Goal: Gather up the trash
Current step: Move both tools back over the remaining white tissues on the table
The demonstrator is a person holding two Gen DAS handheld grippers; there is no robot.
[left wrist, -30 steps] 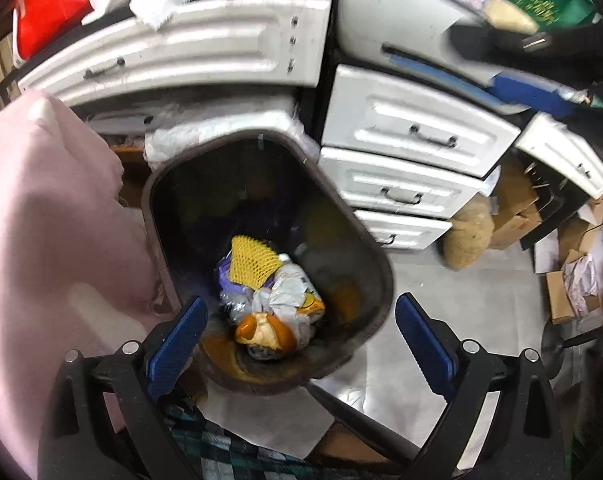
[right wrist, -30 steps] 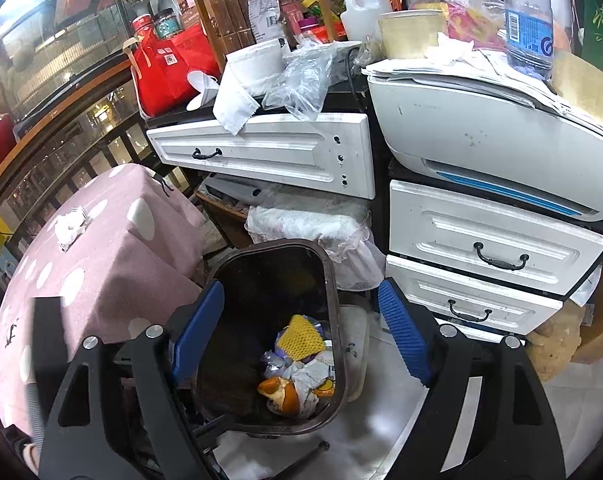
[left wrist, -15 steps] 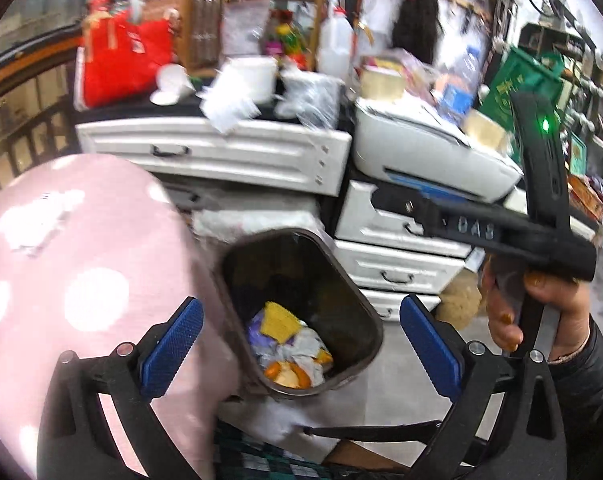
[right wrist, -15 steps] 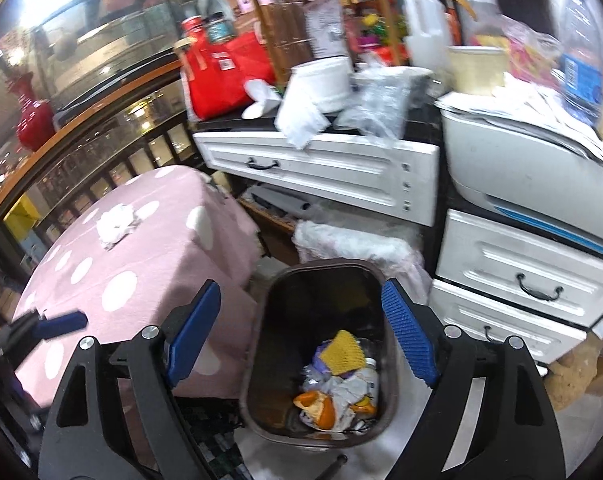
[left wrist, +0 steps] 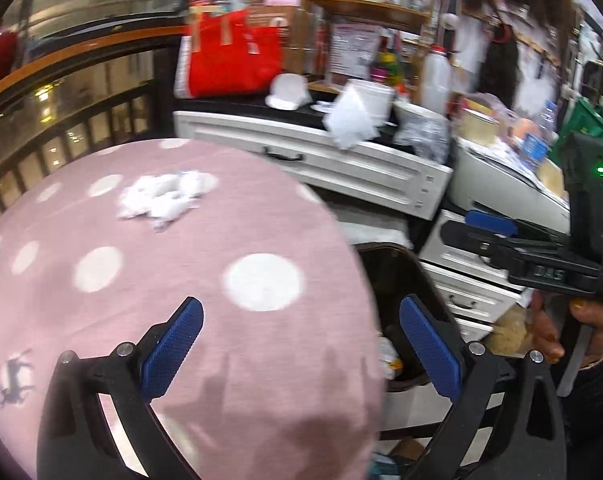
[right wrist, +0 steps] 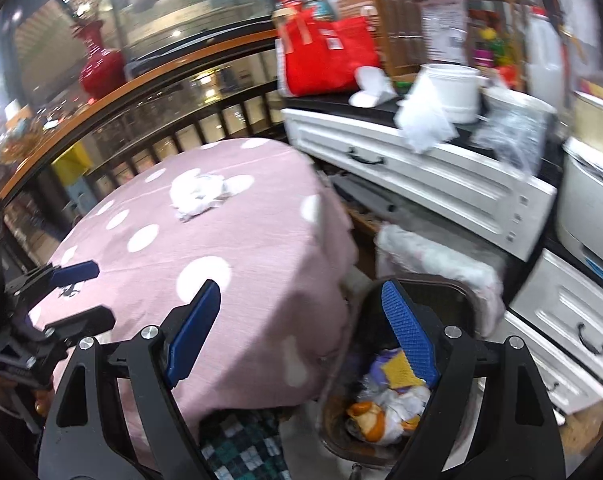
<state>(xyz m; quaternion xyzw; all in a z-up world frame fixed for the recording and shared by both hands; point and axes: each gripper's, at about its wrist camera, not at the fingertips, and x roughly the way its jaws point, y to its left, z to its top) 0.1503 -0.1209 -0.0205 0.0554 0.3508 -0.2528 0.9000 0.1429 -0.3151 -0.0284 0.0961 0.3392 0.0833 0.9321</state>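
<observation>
Pretty cluttered room — a round counter (right wrist: 229, 248) under a pink polka-dot cloth sits by a dark railing (right wrist: 149, 128), with white drawers (left wrist: 341, 160) and a red bag (right wrist: 325, 56) behind it, and a dark bin (right wrist: 381, 408) of scraps on the floor just beside the counter. The trash to grab, a crumpled white tissue (left wrist: 161, 196), lies on the cloth toward its far side. Compared to a second ago both views have swung from the bin up to the counter — left tool (left wrist: 301, 344) and right tool (right wrist: 301, 344) both gape wide, holding nothing.
</observation>
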